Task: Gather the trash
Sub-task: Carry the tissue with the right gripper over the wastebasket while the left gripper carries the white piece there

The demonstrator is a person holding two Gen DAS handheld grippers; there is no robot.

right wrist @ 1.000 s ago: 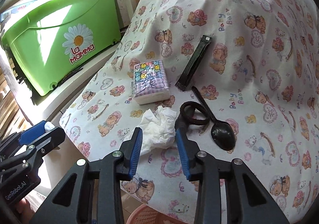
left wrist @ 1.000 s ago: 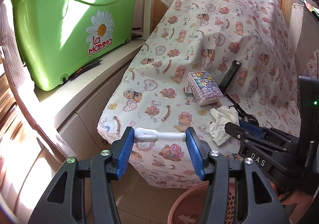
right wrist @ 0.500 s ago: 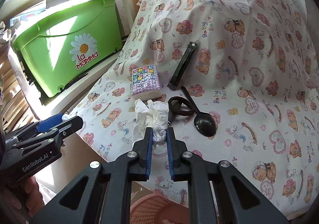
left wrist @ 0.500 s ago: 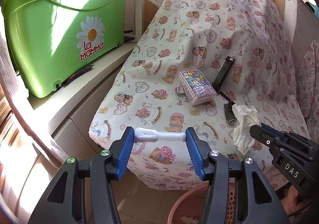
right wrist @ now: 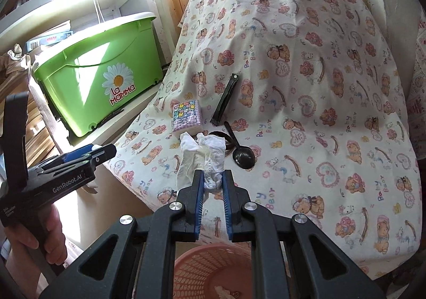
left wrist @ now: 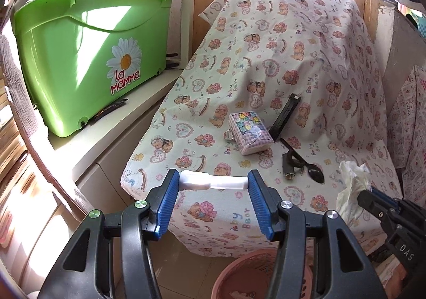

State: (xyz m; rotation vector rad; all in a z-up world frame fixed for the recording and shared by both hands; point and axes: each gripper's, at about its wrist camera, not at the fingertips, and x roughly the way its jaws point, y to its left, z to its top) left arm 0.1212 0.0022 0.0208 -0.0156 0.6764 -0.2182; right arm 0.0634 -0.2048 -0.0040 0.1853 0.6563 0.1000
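Note:
My right gripper (right wrist: 213, 179) is shut on a crumpled white tissue (right wrist: 202, 155) and holds it in the air above the pink basket (right wrist: 213, 269); the tissue also shows in the left wrist view (left wrist: 351, 187). My left gripper (left wrist: 213, 184) is shut on a white plastic piece (left wrist: 213, 183), held crosswise between its blue pads, over the front edge of the cloth-covered table (left wrist: 266, 59). The pink basket (left wrist: 250, 275) stands on the floor below both grippers.
On the bear-print cloth lie a tissue pack (right wrist: 186, 115), a black sachet (right wrist: 226, 100), a black spoon (right wrist: 241, 154) and a dark band (left wrist: 290, 163). A green La Mamma tub (left wrist: 87, 49) stands on a white cabinet at the left.
My right gripper shut on the tissue, lifted it off the cloth and drew back over the basket. My left gripper kept its hold on the white piece and barely moved.

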